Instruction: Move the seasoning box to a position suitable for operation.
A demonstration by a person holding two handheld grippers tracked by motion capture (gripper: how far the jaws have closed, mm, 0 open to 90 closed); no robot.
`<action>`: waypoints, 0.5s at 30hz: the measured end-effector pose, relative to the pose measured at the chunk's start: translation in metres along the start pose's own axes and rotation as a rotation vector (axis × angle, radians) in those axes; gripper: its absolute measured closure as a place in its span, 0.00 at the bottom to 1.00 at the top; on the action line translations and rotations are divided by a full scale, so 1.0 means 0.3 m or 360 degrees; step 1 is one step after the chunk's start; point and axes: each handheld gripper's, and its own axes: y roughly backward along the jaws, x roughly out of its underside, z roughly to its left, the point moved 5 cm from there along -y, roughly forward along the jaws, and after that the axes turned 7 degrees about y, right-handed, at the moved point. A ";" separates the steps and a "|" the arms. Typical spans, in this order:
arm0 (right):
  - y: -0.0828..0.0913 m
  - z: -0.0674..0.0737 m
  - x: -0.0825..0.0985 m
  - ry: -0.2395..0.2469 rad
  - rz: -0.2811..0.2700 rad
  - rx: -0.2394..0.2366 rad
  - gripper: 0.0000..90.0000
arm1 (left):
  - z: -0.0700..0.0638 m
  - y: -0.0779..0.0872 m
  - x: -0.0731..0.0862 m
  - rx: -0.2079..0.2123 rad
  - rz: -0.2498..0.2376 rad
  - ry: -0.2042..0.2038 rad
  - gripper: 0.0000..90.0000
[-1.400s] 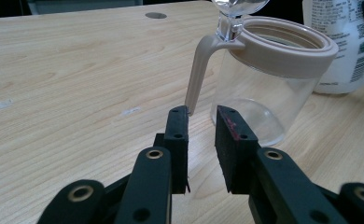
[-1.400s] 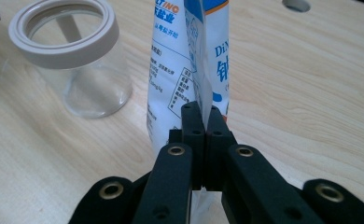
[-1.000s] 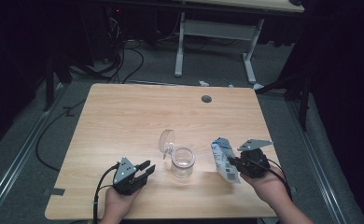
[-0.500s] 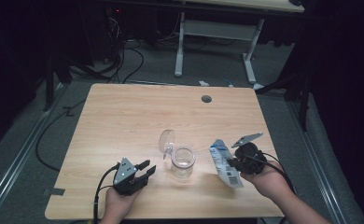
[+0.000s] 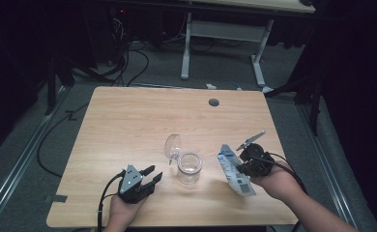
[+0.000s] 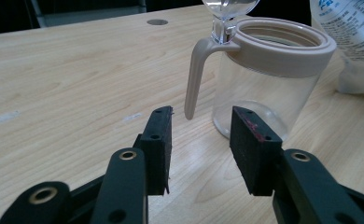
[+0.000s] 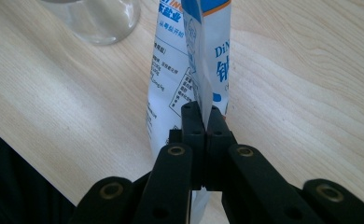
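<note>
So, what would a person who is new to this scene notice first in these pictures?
Near the front middle of the light wooden table stands a clear plastic jar with a beige rim and handle, its round transparent lid flipped open. To its right, the right hand-held gripper is shut on a white and blue printed pouch, tilted toward the jar. The left hand-held gripper rests left of the jar with nothing between its jaws, which have just been opening.

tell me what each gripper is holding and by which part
The right gripper pinches the blue-and-white bag by a thin edge fold. The left gripper holds nothing; its jaws have just been opening, empty, short of the jar.
</note>
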 end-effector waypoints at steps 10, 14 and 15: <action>0.001 -0.006 -0.011 0.0040 0.0137 -0.0026 1.00 | -0.011 0.000 0.000 0.0053 0.0014 -0.0015 0.61; 0.001 0.000 -0.016 0.0046 0.0190 -0.0042 1.00 | -0.017 -0.003 0.004 0.0068 0.0015 -0.0024 0.59; 0.001 0.002 -0.016 0.0045 0.0200 -0.0047 1.00 | -0.018 -0.004 0.005 0.0069 0.0017 -0.0026 0.58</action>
